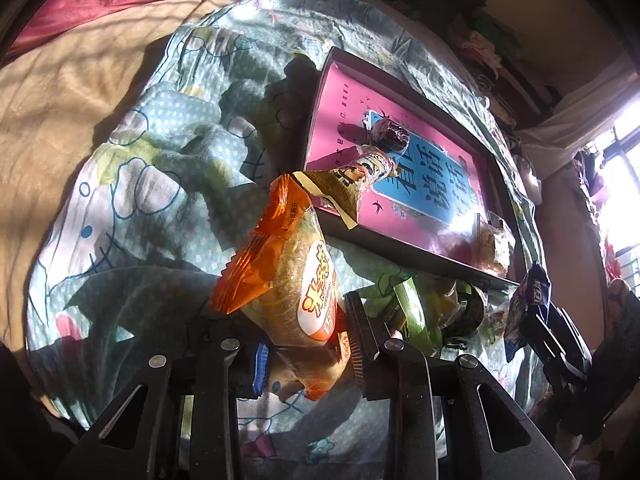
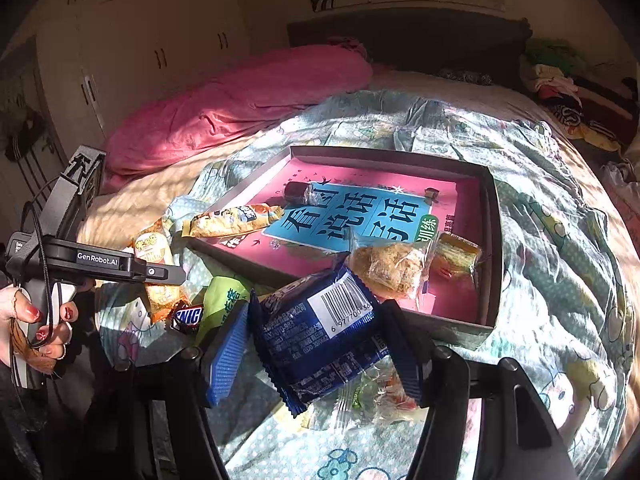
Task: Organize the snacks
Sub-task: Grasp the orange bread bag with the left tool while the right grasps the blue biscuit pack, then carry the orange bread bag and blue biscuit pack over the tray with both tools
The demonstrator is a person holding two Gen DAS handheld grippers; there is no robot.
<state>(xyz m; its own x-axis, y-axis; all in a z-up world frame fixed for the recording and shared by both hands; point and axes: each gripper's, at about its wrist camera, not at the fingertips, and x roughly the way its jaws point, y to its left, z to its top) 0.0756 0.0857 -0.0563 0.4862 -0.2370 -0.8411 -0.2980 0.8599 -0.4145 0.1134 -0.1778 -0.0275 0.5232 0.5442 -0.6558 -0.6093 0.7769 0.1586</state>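
The left gripper (image 1: 306,354) has its jaws pinching an orange snack packet (image 1: 294,284), a crinkly foil-and-clear wrapper with a white oval label carrying orange Chinese characters; the packet stands tilted above the bed. The right gripper (image 2: 316,356) has its jaws clamped on a dark blue packet (image 2: 320,330), glossy with serrated ends, its back showing a white barcode panel with digits reading "6 97770" and small white print too fine to read. The blue ribbed pads (image 2: 228,354) press its sides.

Ahead lies a shallow cardboard box (image 2: 494,240) with grey walls and a pink printed floor; a blue panel inside bears large dark Chinese characters and a green tag. In the box rest a small dark wrapped roll (image 2: 302,192), a clear-wrapped crumbly cake (image 2: 390,268) and a clear-wrapped layered snack (image 2: 456,256). A long yellow packet (image 2: 232,220) lies across the box's left wall, half in, half out.

On the bedsheet (image 2: 560,240), pale blue cotton with cartoon cats and polka dots, a Snickers bar (image 2: 188,316) showing "SNIC" lies just beside a green packet (image 2: 224,300) with Chinese writing. A clear wrapper (image 2: 376,396) with green and orange print lies under the blue packet. The left gripper's side reads "GenRobot.AI". A person's hand (image 2: 36,320) with red nails holds its handle. A pink quilt (image 2: 240,108) is bunched behind.
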